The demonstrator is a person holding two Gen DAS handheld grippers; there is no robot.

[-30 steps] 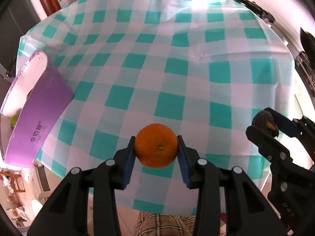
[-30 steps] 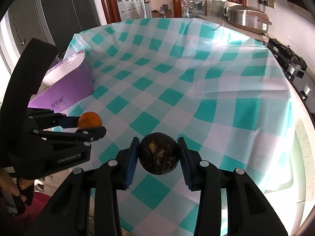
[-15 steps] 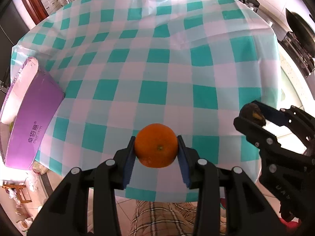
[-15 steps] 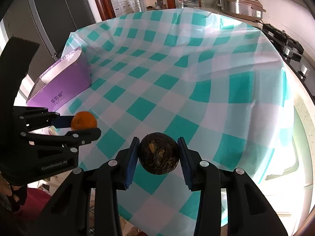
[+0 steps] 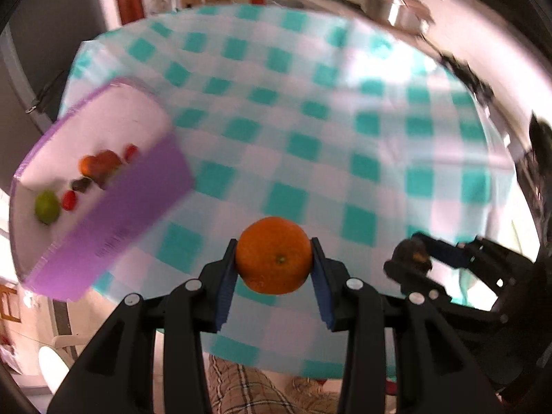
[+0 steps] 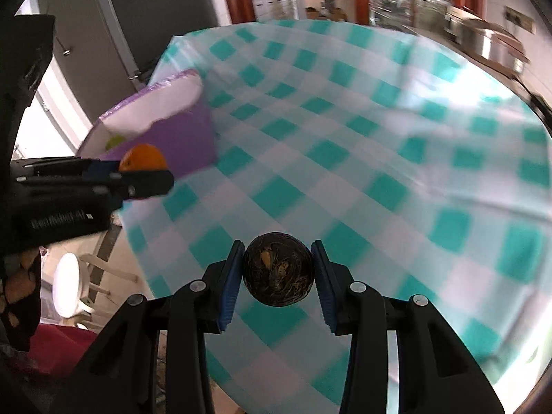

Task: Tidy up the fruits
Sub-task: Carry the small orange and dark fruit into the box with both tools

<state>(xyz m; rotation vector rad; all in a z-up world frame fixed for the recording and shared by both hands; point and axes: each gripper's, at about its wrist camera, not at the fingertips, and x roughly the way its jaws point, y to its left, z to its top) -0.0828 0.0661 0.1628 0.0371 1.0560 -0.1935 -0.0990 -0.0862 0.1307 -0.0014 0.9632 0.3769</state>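
Observation:
My left gripper [image 5: 274, 257] is shut on an orange [image 5: 273, 254] and holds it above the near edge of the checked tablecloth [image 5: 310, 145]. My right gripper [image 6: 277, 269] is shut on a dark round fruit [image 6: 278, 269], also above the cloth's near edge. A purple box [image 5: 114, 214] with a white inside stands at the left and holds several small fruits, among them a green one [image 5: 46, 206] and red ones. The right gripper with its dark fruit shows at the right of the left wrist view [image 5: 410, 258]. The left gripper with the orange shows at the left of the right wrist view [image 6: 143, 158].
The teal-and-white cloth [image 6: 379, 172] covers the whole table and hangs over its near edge. A metal pot [image 6: 490, 46] stands beyond the far right edge. A white stool [image 6: 69, 283] is on the floor at the left. Both views are motion-blurred.
Both grippers have tilted up and swung towards the left, still holding their fruits. The purple box is now nearer and its inside with the fruits is visible.

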